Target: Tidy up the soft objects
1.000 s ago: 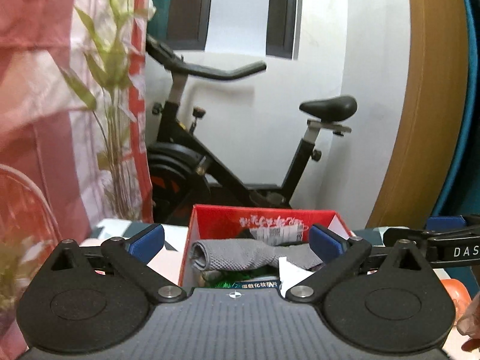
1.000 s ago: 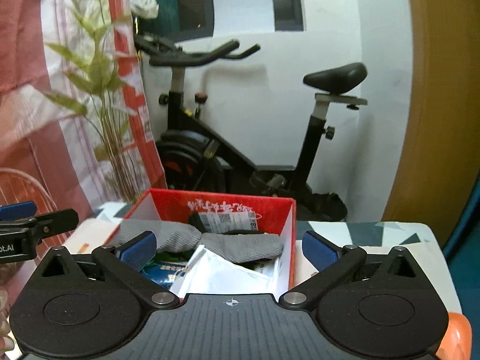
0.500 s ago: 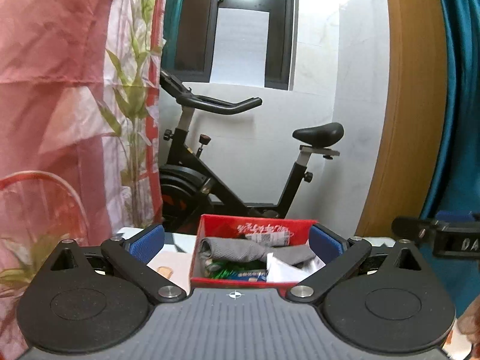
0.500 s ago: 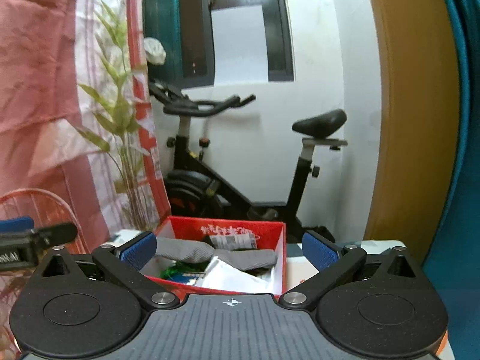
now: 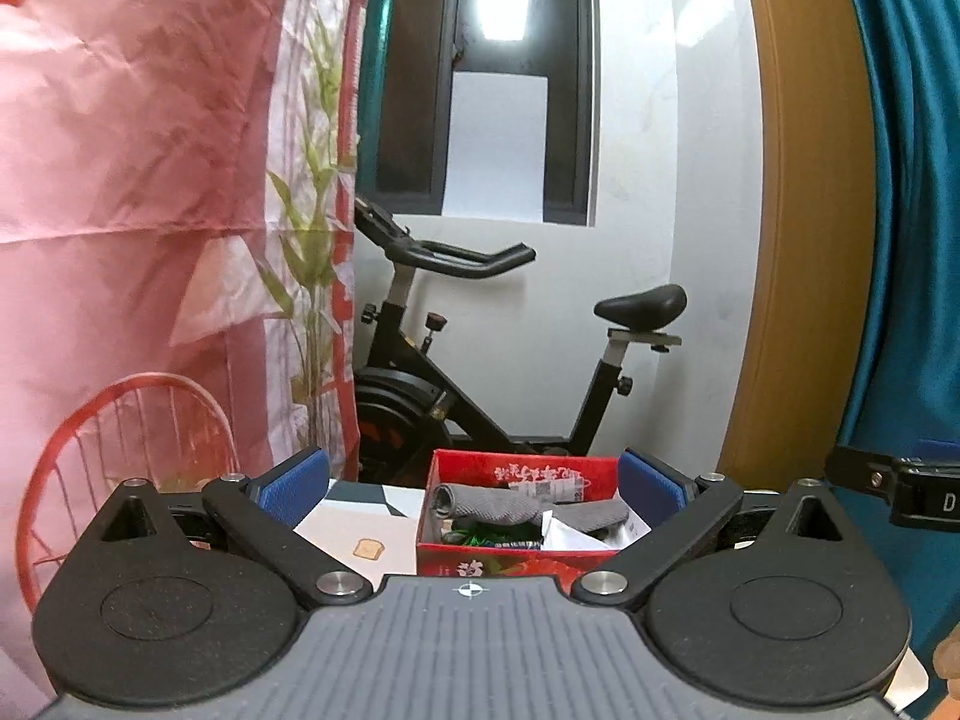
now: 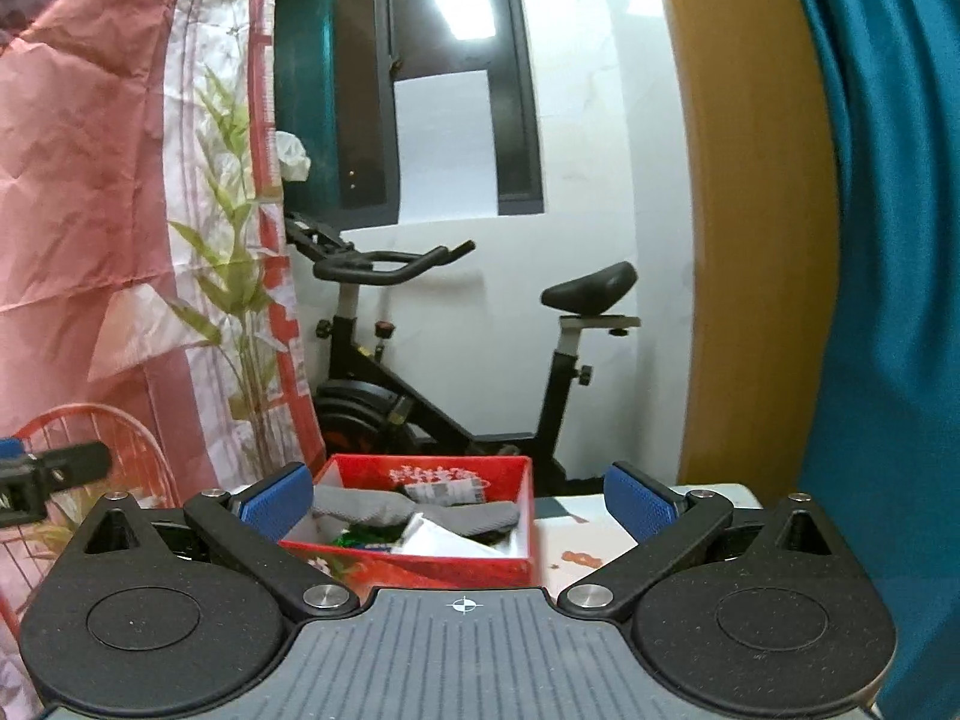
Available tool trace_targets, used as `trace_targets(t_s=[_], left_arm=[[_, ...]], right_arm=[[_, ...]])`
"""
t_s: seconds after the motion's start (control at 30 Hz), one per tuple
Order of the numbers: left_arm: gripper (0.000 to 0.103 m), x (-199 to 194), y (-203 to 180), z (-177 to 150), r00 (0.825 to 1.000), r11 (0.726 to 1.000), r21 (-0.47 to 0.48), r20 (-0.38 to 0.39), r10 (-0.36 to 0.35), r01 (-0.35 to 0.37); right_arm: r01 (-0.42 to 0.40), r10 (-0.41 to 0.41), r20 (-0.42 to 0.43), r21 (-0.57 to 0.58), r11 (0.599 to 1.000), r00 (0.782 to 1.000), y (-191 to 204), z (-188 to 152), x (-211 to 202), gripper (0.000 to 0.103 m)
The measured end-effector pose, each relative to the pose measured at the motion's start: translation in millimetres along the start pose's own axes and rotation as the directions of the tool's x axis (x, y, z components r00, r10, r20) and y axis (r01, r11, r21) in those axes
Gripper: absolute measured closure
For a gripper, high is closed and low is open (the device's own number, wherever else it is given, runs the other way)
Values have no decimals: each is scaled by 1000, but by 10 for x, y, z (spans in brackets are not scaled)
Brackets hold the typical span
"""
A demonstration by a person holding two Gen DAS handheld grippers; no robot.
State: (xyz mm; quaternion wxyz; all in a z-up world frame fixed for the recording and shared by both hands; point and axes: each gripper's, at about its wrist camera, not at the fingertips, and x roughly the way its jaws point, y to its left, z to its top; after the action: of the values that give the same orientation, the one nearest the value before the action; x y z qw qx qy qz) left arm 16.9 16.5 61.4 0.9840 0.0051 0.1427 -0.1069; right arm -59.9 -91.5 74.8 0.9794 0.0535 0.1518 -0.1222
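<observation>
1. The grey cloth (image 5: 528, 507) lies rolled across the top of the red box (image 5: 516, 564), draped over the other things packed inside it; from my right wrist view the same grey cloth (image 6: 414, 510) spans the red box (image 6: 420, 567) from its left wall toward its right.
2. Under and beside the cloth I see a white paper packet (image 5: 573, 534), something green (image 5: 480, 534) and a printed label (image 6: 444, 489) against the far wall of the box.
3. The box sits on the table (image 5: 360, 525), toward its far edge, with a small toast picture (image 5: 367, 548) printed on the surface just left of it.
4. My left gripper (image 5: 471, 489) is spread wide with nothing between its blue pads (image 5: 294, 483), hovering short of the box.
5. My right gripper (image 6: 459, 501) is likewise wide apart and holds nothing, the box framed between its fingers.
6. Behind the table stand an exercise bike (image 5: 480, 360), a pink curtain (image 5: 138, 180) and a red wire chair (image 5: 126, 432).
</observation>
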Motion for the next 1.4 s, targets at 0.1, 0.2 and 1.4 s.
trace_targets(t_s=[0.1,0.2,1.4], left_arm=[[0,-70,-16,17,1000,1000,8,16,24,-25],[0,-112,-61,25,999,999,24,23,40,-41],[0,-121,-49,9,997,997,26,-28,68,-67]], right_arm=[[19,-19,9,4,1000,1000,-27,9,-90,0],[30,-30,16,6,1000,999,-51,22,-138,0],[96,-97,-57,-18,995,994,-27,-52,-95,0]])
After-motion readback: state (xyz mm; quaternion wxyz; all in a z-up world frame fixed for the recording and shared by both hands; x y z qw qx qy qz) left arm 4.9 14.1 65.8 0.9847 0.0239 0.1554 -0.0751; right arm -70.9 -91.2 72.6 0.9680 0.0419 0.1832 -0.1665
